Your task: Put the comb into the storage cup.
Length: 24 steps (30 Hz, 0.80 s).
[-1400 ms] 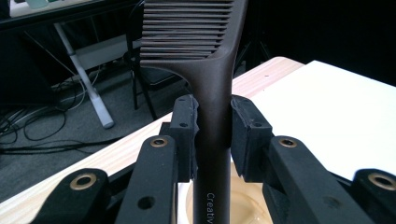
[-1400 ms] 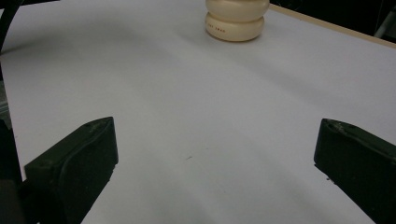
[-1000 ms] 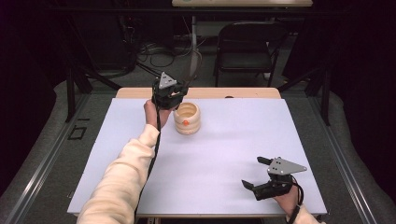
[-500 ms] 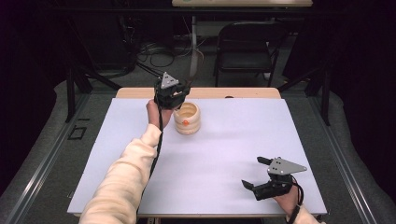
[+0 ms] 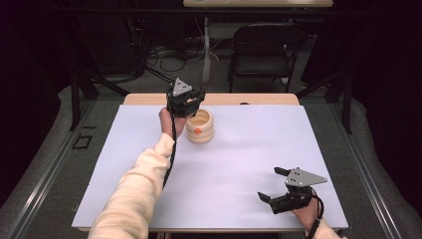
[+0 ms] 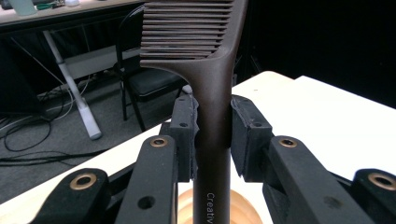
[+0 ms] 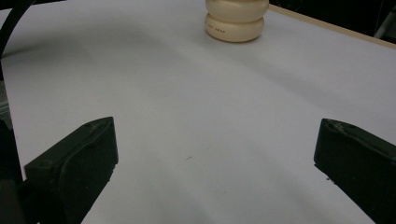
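A dark brown comb (image 6: 212,93) stands upright with its teeth at the top, and my left gripper (image 6: 212,135) is shut on its handle. The handle's lower end points into a cream ribbed cup (image 6: 243,207) just beneath. In the high view the left gripper (image 5: 181,99) hovers at the cup's (image 5: 200,127) far-left rim, near the table's back edge. My right gripper (image 5: 268,183) rests low at the front right of the table, open with nothing between its jaws. The right gripper view shows its wide-apart fingers (image 7: 74,163) and the cup (image 7: 236,21) far ahead.
A white sheet (image 5: 234,164) covers the table, with a wooden strip (image 5: 268,98) bare along the far edge. A black folding chair (image 5: 266,45) and floor cables (image 5: 169,55) lie behind the table. A dark metal frame (image 5: 74,99) stands at the left.
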Each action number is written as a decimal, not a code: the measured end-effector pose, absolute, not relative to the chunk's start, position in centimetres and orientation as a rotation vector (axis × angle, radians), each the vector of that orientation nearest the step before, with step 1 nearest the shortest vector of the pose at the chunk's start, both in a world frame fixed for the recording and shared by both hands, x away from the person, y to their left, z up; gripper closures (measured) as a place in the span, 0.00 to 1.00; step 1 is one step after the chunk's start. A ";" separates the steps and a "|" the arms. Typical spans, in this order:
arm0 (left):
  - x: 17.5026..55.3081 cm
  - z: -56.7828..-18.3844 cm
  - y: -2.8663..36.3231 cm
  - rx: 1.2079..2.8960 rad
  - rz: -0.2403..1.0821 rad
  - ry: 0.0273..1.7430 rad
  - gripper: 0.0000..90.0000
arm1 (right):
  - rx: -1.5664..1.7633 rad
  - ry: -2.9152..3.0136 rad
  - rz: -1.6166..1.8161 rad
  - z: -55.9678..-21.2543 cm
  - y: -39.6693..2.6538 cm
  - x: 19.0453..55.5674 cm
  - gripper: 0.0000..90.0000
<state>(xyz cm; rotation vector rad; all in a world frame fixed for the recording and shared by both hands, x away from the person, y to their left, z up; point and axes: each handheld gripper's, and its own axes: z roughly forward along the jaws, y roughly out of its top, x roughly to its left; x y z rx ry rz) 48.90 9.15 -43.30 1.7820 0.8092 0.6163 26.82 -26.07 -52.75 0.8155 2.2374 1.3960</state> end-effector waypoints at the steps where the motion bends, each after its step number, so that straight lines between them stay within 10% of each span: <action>1: 48.9 -43.3 9.2 1.782 0.616 0.809 0.80 | 0.815 2.238 1.397 -52.7 -26.1 26.8 0.00; 24: 49.2 -44.3 8.9 1.720 0.591 0.831 0.80 | 0.816 2.237 1.397 -52.7 -26.1 26.8 0.00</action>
